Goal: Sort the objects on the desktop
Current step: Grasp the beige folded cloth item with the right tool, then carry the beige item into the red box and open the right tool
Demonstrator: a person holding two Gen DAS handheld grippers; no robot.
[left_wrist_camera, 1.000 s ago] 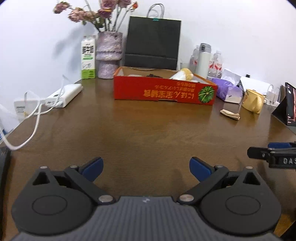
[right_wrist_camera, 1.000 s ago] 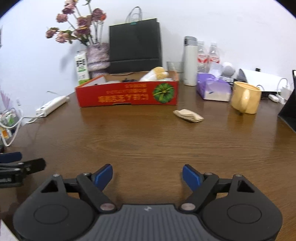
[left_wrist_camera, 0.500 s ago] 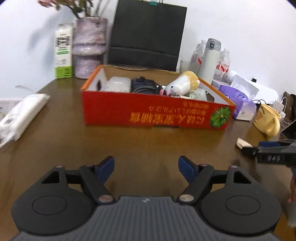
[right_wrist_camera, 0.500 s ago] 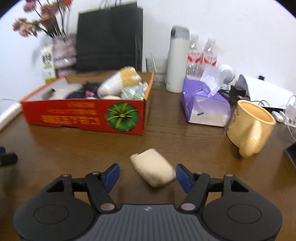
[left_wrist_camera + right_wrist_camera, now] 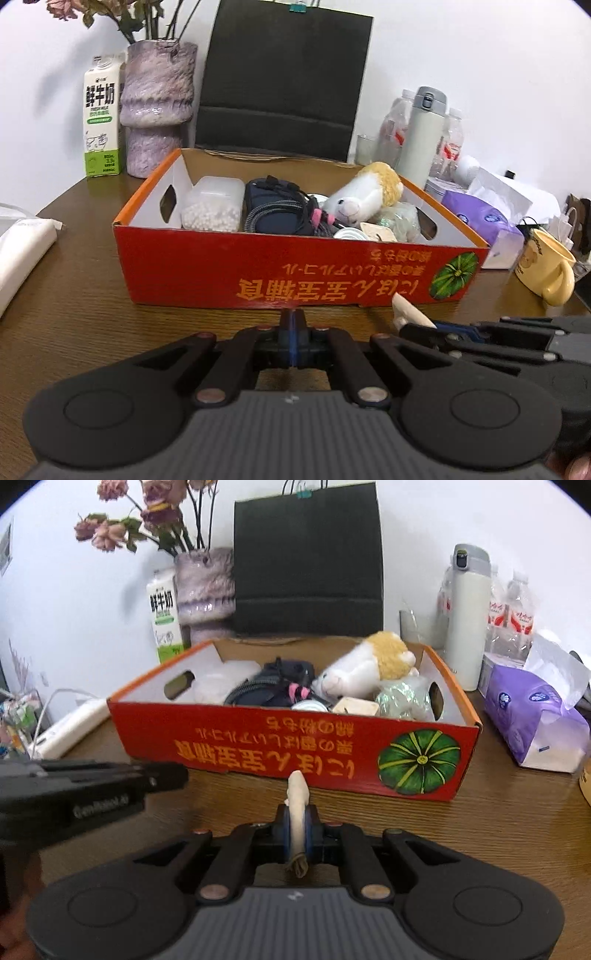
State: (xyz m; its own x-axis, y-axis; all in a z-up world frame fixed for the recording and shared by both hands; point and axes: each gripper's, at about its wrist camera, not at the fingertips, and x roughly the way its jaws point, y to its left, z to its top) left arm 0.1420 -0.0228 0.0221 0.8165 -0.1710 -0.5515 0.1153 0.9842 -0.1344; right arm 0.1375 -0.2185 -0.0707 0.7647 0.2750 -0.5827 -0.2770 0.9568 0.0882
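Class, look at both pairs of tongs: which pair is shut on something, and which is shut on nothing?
The right tongs grip the beige packet, which sticks out toward the red box. The left tongs are shut with nothing between them.

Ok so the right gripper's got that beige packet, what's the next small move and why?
Probably lift and carry it forward over the red box's near wall. The right gripper is shut on the beige packet, just short of that wall, and the box already holds the other sorted items. The left gripper is shut, empty.
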